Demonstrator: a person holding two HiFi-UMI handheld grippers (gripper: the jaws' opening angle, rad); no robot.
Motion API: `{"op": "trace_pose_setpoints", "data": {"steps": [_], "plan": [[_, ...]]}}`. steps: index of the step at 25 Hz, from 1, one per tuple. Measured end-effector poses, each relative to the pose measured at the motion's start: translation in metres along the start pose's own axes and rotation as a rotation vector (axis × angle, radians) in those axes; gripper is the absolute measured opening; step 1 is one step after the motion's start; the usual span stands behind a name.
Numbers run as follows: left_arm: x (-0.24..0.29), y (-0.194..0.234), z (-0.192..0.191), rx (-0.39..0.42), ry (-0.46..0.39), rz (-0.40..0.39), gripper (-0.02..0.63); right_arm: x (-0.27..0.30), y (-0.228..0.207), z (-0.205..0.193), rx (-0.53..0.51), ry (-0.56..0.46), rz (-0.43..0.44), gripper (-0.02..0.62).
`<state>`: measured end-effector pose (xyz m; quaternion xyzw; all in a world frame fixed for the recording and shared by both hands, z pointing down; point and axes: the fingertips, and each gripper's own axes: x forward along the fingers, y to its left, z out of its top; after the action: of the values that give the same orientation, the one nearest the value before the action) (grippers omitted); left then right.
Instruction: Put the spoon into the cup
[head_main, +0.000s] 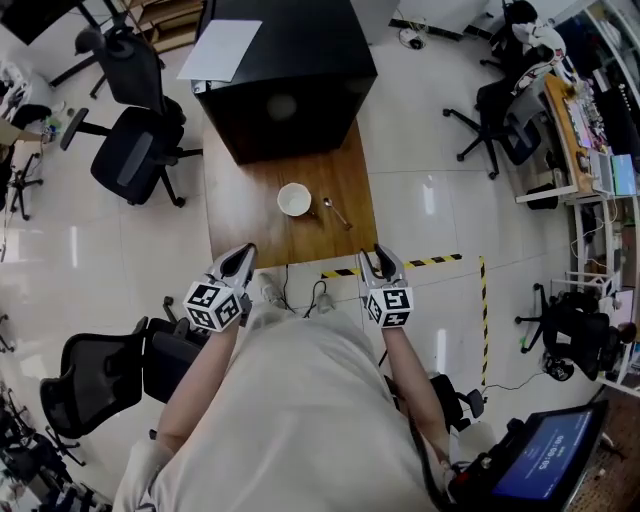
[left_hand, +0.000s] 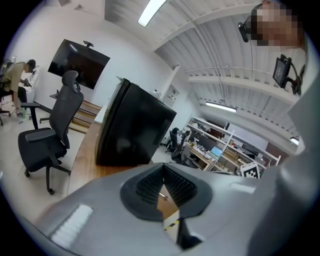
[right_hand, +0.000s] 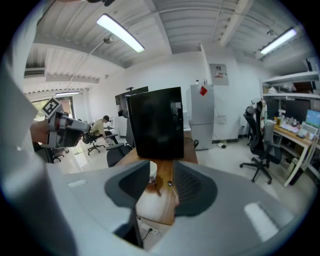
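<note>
The right gripper (head_main: 381, 262) is held well short of the cup (head_main: 294, 199), its jaws moderately apart and empty. It is best lowered squarely across the spoon's (head_main: 336, 212) slim handle. The left gripper (head_main: 243, 256) is noted with tips together, empty. The spoon is small, thin and metallic. It lies flat on the table (head_main: 240, 220) just right of the cup, untouched.

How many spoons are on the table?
1. The spoon lies on the wooden table, just right of the white cup. The big black box could hide more behind it.
</note>
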<state>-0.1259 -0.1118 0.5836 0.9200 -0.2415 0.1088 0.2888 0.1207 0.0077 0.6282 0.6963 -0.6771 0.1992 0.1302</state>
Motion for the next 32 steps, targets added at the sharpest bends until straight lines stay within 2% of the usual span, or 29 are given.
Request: {"op": "trace_pose_setpoints", "data": {"steps": [7,18,25,32], "plan": [[0.009,0.025,-0.007,-0.004,0.033,-0.082,0.000,0.010,0.021,-0.002,-0.019,0.023,-0.060,0.146],[0.012,0.042,0.006,0.012,0.050,-0.129,0.000,0.014,0.029,0.009,-0.049,0.031,-0.109,0.146],[0.026,0.036,0.008,0.009,0.056,-0.093,0.000,0.029,0.011,-0.005,-0.115,0.077,-0.071,0.146],[0.038,0.023,0.011,-0.008,0.063,-0.017,0.000,0.065,-0.020,-0.043,-0.208,0.206,0.007,0.146]]}}
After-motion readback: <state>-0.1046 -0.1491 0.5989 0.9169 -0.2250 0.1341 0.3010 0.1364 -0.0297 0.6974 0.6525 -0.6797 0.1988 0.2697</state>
